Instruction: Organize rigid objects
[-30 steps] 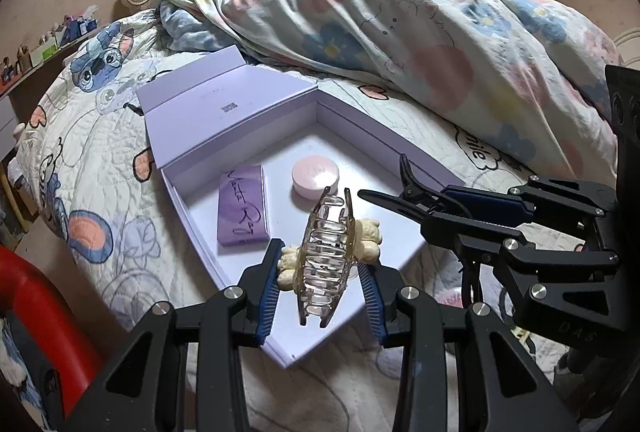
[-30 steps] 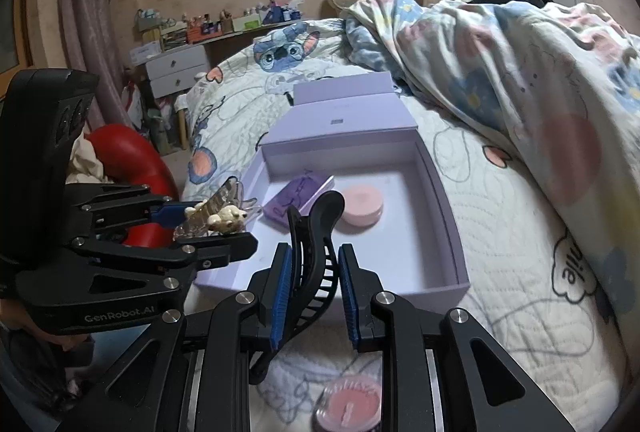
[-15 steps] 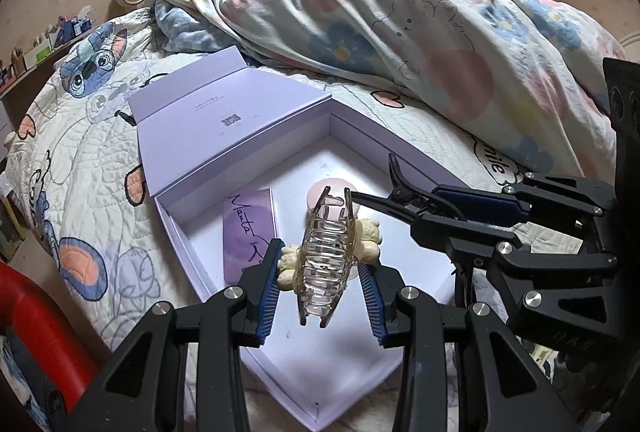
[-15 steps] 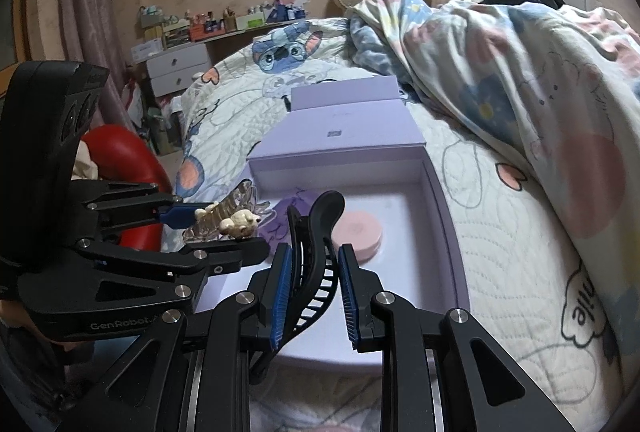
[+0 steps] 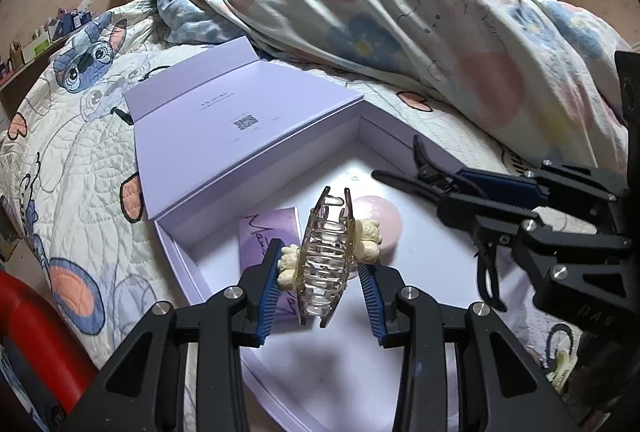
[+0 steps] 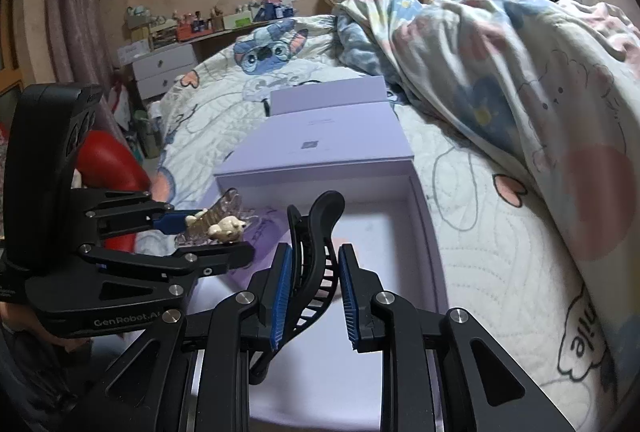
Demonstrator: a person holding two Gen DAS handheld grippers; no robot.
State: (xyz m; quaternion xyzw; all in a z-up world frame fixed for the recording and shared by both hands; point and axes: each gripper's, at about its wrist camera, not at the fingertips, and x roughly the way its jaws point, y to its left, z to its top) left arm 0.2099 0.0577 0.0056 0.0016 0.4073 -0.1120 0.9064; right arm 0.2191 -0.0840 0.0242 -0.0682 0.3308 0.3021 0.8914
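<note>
My left gripper (image 5: 320, 284) is shut on a clear hair claw (image 5: 326, 264) with cream bear charms and holds it above the open lilac box (image 5: 404, 142). My right gripper (image 6: 314, 286) is shut on a black hair claw (image 6: 316, 232), also over the box (image 6: 426, 216). In the left wrist view the black claw (image 5: 416, 174) shows at the right. In the right wrist view the clear claw (image 6: 218, 222) shows at the left. Inside the box lie a purple card (image 5: 266, 232) and a pink round case (image 5: 386, 218).
The box lid (image 5: 224, 120) lies folded open at the far side on the quilted bed (image 5: 60, 152). A rumpled floral duvet (image 5: 400, 12) is heaped to the right. A red object (image 5: 32, 332) is at the bed's left edge.
Both grippers have moved forward over the box with their claws still held. The box now lies under the fingers in both views.
</note>
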